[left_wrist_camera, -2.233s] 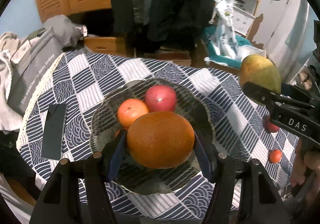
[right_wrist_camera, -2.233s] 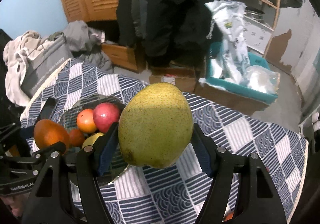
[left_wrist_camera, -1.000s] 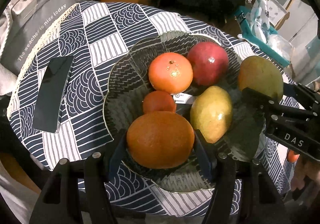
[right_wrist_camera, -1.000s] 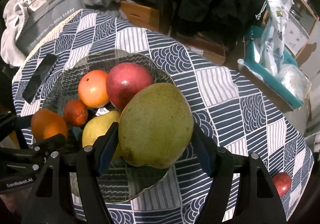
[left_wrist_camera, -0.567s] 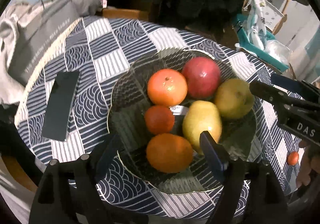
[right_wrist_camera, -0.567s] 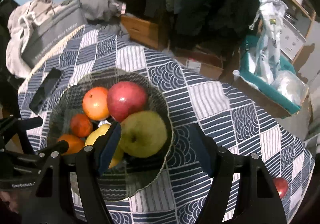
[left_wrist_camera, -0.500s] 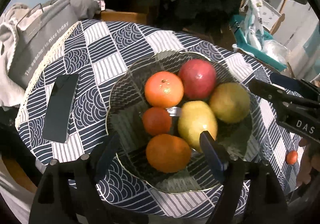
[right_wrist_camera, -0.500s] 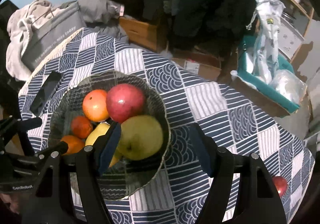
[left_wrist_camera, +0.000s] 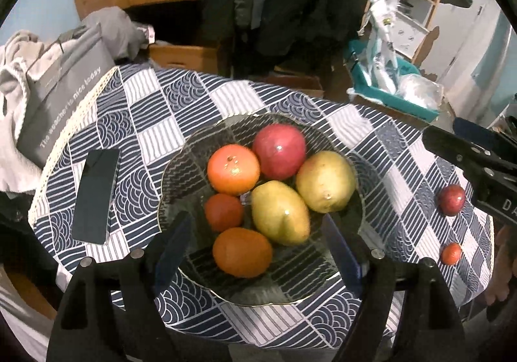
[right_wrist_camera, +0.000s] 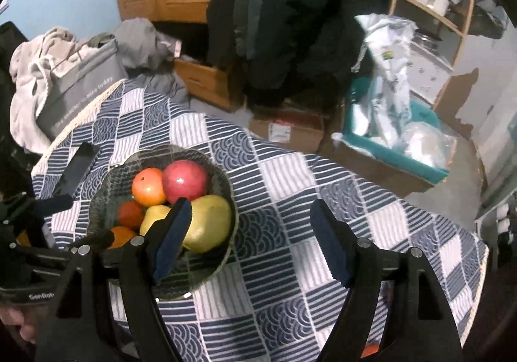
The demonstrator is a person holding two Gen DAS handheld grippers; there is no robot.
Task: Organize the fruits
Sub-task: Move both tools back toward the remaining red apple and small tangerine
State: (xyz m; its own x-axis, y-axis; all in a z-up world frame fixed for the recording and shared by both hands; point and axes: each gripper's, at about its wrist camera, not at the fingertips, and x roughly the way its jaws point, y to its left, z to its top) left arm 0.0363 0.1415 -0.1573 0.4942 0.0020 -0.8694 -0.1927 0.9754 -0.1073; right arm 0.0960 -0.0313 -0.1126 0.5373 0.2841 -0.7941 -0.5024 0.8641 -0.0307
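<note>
A glass plate [left_wrist_camera: 181,174] on the patterned tablecloth holds several fruits: a red apple [left_wrist_camera: 279,152], an orange [left_wrist_camera: 233,169], a small tangerine [left_wrist_camera: 223,212], a big orange [left_wrist_camera: 242,252], a yellow pear [left_wrist_camera: 280,217] and a green mango [left_wrist_camera: 325,181]. My left gripper [left_wrist_camera: 255,242] is open and empty above the plate's near side. My right gripper [right_wrist_camera: 250,229] is open and empty, to the right of the plate [right_wrist_camera: 223,261]. A small red plum [left_wrist_camera: 451,199] and a tiny orange fruit [left_wrist_camera: 451,253] lie on the cloth at the right.
A dark phone [left_wrist_camera: 95,195] lies on the cloth left of the plate. A grey bag [left_wrist_camera: 64,97] and clothes sit beyond the table's left edge. Boxes [right_wrist_camera: 287,131] and a teal bin [right_wrist_camera: 404,148] stand on the floor behind.
Both grippers opened and let go: the big orange and the mango now lie on the plate. Both grippers have pulled back and up from it.
</note>
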